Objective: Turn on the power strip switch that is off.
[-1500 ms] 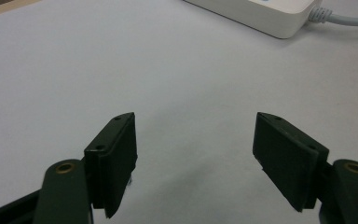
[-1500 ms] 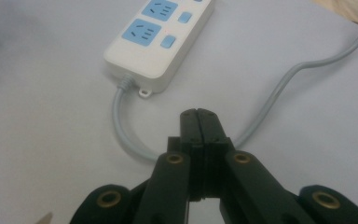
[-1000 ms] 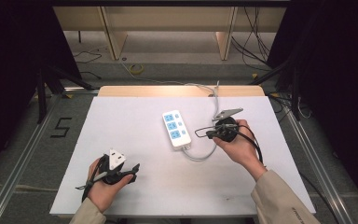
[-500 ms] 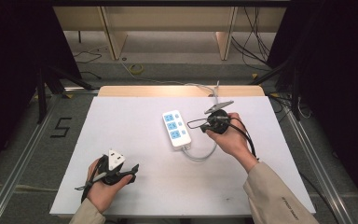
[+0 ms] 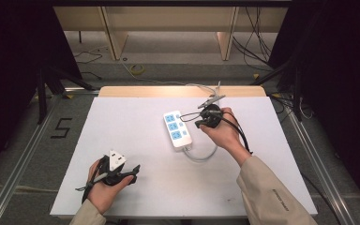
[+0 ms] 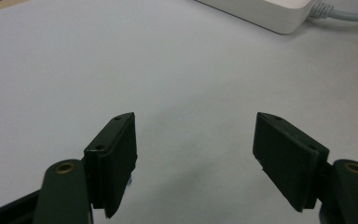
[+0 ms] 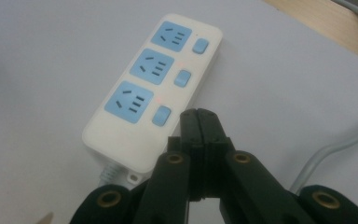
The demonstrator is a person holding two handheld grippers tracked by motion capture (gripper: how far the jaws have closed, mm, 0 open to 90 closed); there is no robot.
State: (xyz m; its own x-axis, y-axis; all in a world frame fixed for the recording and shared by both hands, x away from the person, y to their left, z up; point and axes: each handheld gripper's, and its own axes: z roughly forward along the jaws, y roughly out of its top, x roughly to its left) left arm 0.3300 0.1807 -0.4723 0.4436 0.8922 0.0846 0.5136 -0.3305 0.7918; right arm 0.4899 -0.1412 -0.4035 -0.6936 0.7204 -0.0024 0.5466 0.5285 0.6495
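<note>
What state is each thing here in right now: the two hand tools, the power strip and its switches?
Left tool: open, nothing between its jaws, low over the white table.
Right tool: shut, empty, its tip right by the power strip's nearest switch.
Power strip: lying flat, all three sockets empty, cord attached.
Switches: small red lights glow beside two of them; whether each is on I cannot tell.

Held the left gripper (image 5: 133, 169) low at the near left, jaws spread wide. Reached the right gripper (image 5: 198, 123) forward on an outstretched forearm, jaws pressed together.
</note>
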